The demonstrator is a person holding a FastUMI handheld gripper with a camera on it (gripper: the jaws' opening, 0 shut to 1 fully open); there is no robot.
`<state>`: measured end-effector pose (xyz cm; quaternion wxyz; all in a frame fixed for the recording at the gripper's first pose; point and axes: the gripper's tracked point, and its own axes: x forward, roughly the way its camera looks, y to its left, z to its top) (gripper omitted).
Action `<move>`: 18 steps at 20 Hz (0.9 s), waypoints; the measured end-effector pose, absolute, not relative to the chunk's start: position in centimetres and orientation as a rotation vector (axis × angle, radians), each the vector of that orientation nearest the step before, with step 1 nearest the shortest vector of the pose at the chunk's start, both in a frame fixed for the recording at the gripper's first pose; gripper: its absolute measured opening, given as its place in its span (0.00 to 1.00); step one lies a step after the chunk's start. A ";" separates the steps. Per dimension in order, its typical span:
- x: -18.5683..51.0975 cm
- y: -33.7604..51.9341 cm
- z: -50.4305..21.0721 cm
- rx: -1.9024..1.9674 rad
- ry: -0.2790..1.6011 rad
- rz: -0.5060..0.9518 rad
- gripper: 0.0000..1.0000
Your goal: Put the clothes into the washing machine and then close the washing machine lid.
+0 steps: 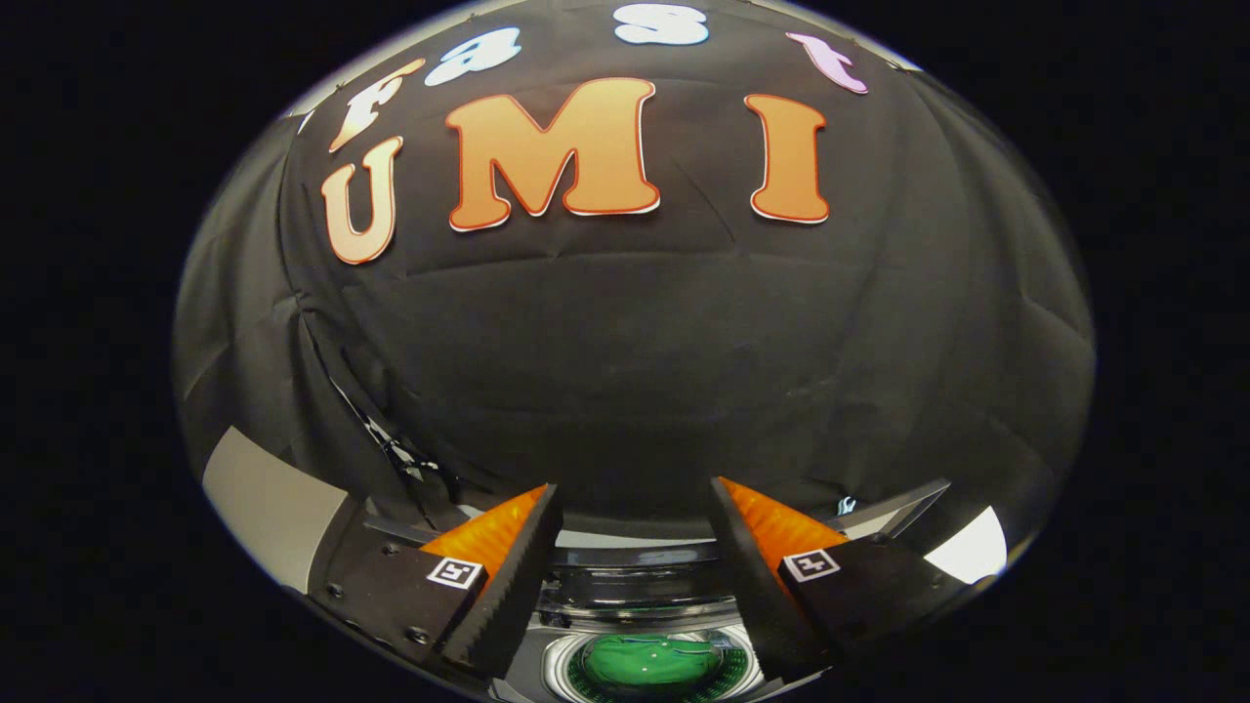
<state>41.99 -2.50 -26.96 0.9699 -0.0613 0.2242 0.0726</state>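
Observation:
My gripper (635, 493) is open, its two fingers spread wide with nothing between them. Below and between the fingers lies the washing machine's round drum opening (649, 667), with a green garment (646, 659) inside it. Just beyond the opening, between the fingers, runs the dark lid or back panel of the machine (635, 586); I cannot tell which. The fingers hang above the machine, apart from it.
Black cloth (635, 371) forms the booth wall ahead and on both sides. A pale surface (269, 508) shows to the left of the left finger, and a bright white patch (972, 552) to the right of the right finger.

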 end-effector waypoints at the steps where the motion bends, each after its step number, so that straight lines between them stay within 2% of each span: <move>1: 41.8 -2.6 -27.0 -0.134 0.452 0.152 0.97; 18: 33.0 -4.4 -27.9 -0.126 0.432 0.181 0.97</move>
